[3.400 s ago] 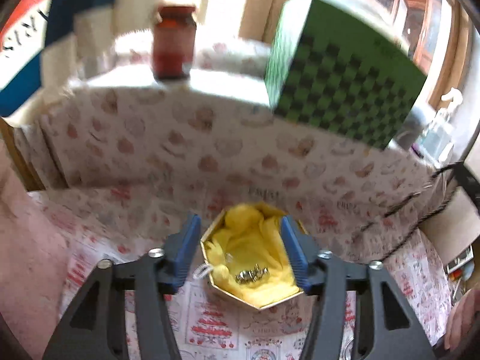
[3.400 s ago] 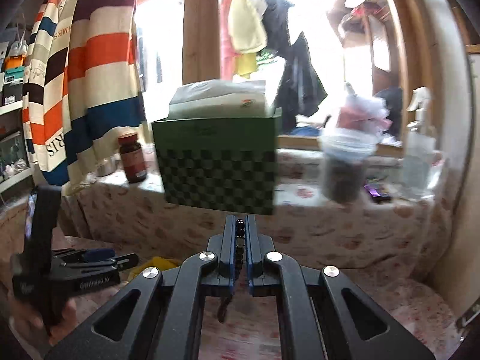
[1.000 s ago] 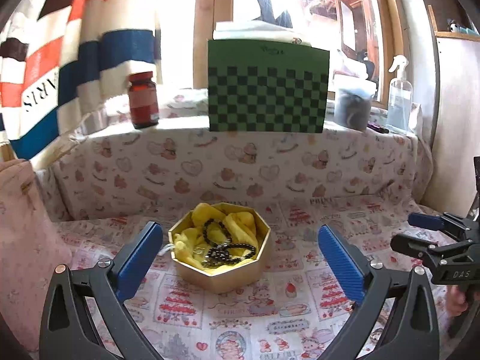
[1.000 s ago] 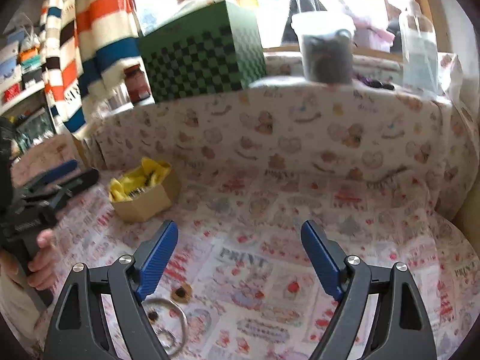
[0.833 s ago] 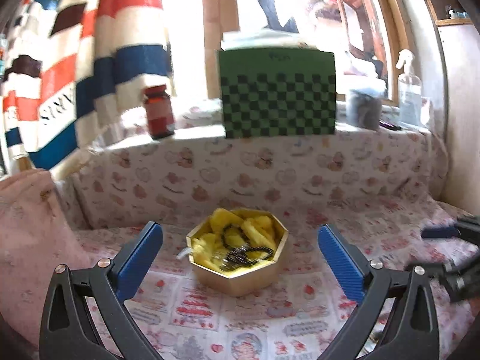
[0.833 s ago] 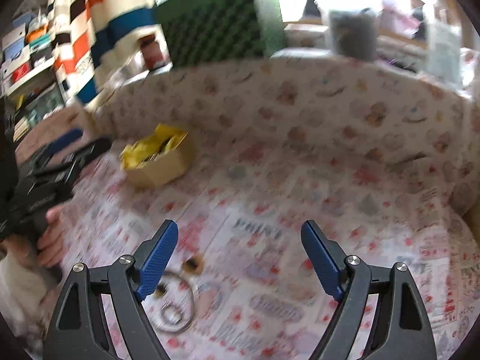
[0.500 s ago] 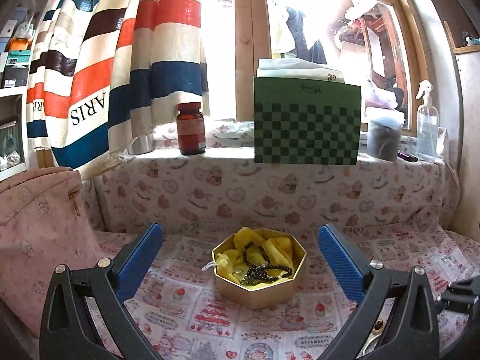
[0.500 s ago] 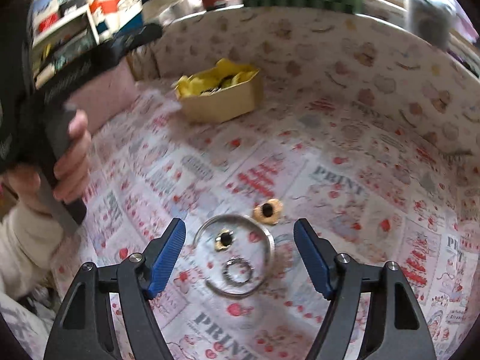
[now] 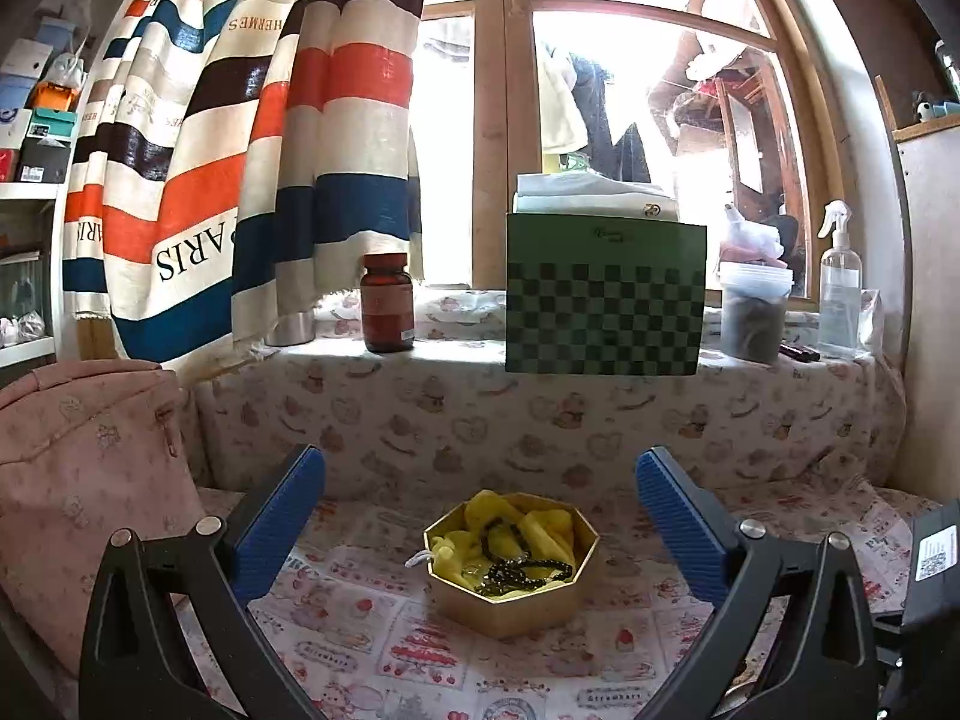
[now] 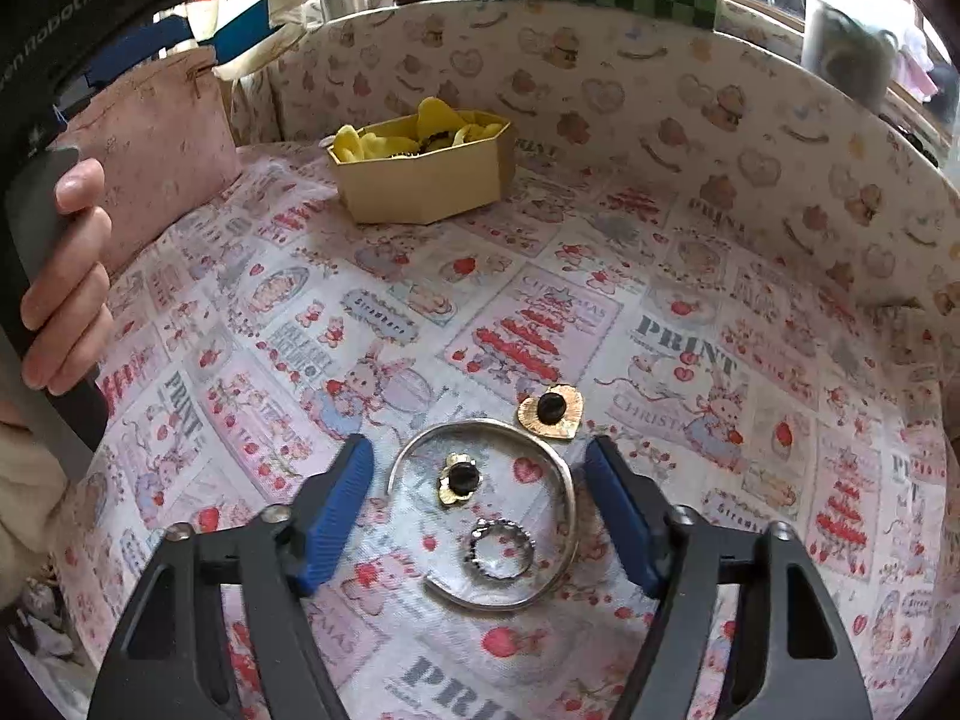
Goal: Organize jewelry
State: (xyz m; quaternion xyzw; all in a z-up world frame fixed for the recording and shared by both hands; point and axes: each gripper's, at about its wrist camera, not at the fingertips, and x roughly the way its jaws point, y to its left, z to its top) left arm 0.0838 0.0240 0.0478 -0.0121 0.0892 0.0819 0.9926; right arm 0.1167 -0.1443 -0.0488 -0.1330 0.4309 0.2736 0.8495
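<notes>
The right tool (image 10: 477, 498) points steeply down at the printed cloth with its jaws parted and just closing in, straddling the silver open bangle (image 10: 558, 462), whose sides lie just inside the blue pads (image 10: 336, 504) without touching. A small ring (image 10: 499, 547) and a gold earring (image 10: 459, 478) lie inside the bangle; a second gold earring (image 10: 552, 409) touches its far edge. The gold octagonal box (image 9: 513, 561), holding black beads (image 9: 522, 570), sits well beyond, ahead of the left tool (image 9: 480, 531), which hangs released and empty.
</notes>
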